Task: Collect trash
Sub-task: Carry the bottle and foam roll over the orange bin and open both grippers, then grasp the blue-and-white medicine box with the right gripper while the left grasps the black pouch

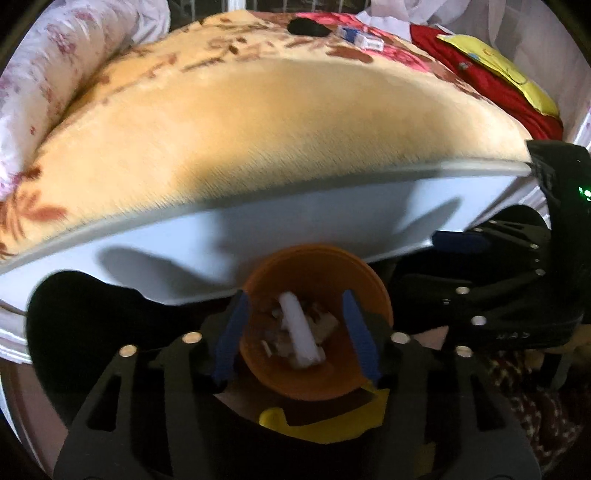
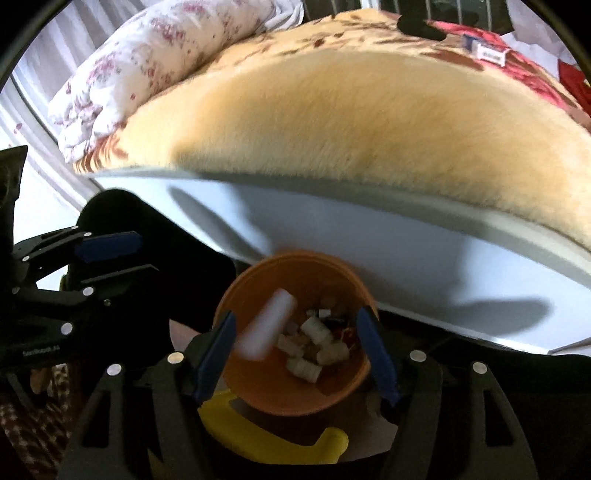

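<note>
Both grippers point steeply down over the same orange bucket [image 1: 314,325], which stands on the floor against the white bed frame [image 1: 332,221].

Left gripper [image 1: 297,338]: jaws apart, blue pads on either side of the bucket mouth, nothing pressed between them. A white tube-shaped piece [image 1: 299,332] shows in the gap, inside or above the bucket, touching neither pad. Blurred; cannot tell whether it rests on the scraps or is in the air.

Right gripper [image 2: 299,350]: jaws likewise apart, pads flanking the bucket [image 2: 295,350]. The white piece [image 2: 267,325] lies tilted toward the left rim, free of both pads. Small pale scraps [image 2: 314,343] sit on the bucket bottom, with a dark bit among them.

Yellow handle [image 2: 258,439] curves in front of and below the bucket, nearest the camera. Each camera sees the other gripper beside it: the right one at the right edge of the left view [image 1: 458,240], the left one at the left edge of the right view [image 2: 107,245].

Above the frame: tan plush blanket [image 1: 258,129] with a reddish flower pattern. Farther: floral white quilt [image 2: 147,55] rolled at the left, a small blue-and-white box [image 1: 360,37] and a black item [image 1: 306,26] on the far blanket, red cloth [image 1: 480,74] and a yellow sheet [image 1: 498,66] at right.
</note>
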